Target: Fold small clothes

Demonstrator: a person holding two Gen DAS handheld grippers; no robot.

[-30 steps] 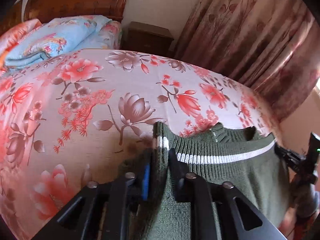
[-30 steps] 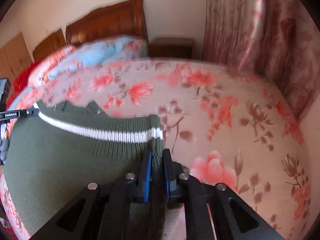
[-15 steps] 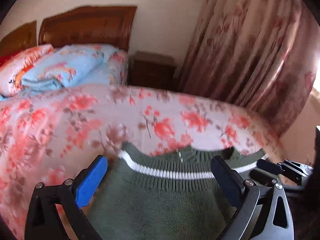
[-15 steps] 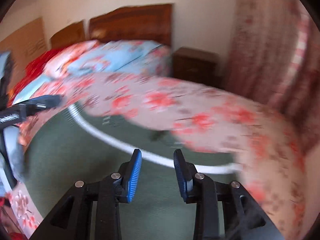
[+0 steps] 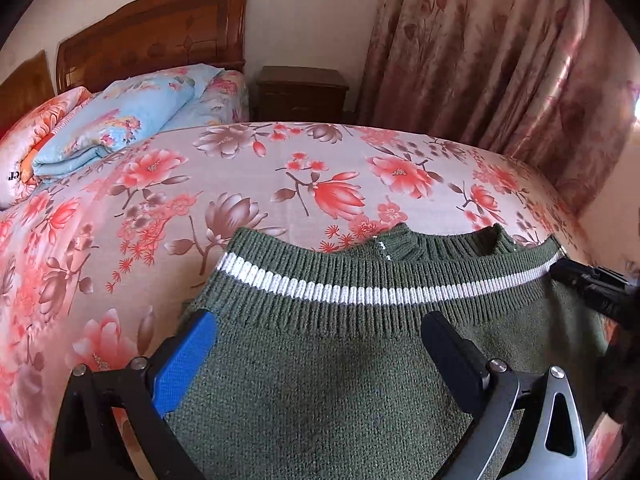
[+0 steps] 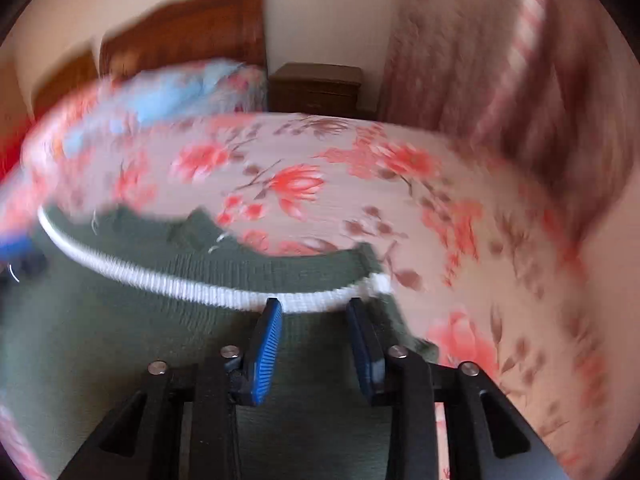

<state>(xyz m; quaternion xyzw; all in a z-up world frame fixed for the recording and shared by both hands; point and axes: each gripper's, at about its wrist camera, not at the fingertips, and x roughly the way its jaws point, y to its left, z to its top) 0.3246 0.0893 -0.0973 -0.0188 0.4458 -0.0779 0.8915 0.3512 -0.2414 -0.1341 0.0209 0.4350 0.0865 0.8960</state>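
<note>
From the left wrist view we see one green knitted sweater (image 5: 340, 360) lying flat on the bed (image 5: 120, 220), near its front edge, with a single white stripe (image 5: 360, 292) running across its ribbed band. The left gripper (image 5: 320, 344) hangs above the knit with its two fingers (image 5: 188, 360) spread wide apart; nothing is caught between them, and the one blue pad we can see faces inward. At the right end of the stripe the dark tip of the right gripper (image 5: 592, 284) comes into the picture, just at the sweater's corner. Beyond the sweater we count one flowered bedspread, one folded blue quilt (image 5: 120, 120) by the pillows, one wooden headboard (image 5: 152, 36), one dark nightstand (image 5: 300, 92) and one patterned curtain (image 5: 500, 60).

The right wrist view is blurred with motion. Here the same sweater (image 6: 160, 340) lies on the bed (image 6: 320, 180), and the white stripe (image 6: 200, 288) curves just ahead of the right gripper (image 6: 314, 308). Its two fingers (image 6: 266, 344) stand a moderate gap apart, both blue-padded, and are closing at this moment; between them we see only the sweater's surface below, with no fold pinched. At the far left edge a blue blur marks the left gripper (image 6: 16, 252). The headboard (image 6: 192, 36), nightstand (image 6: 316, 88) and curtain (image 6: 500, 80) show behind.
</note>
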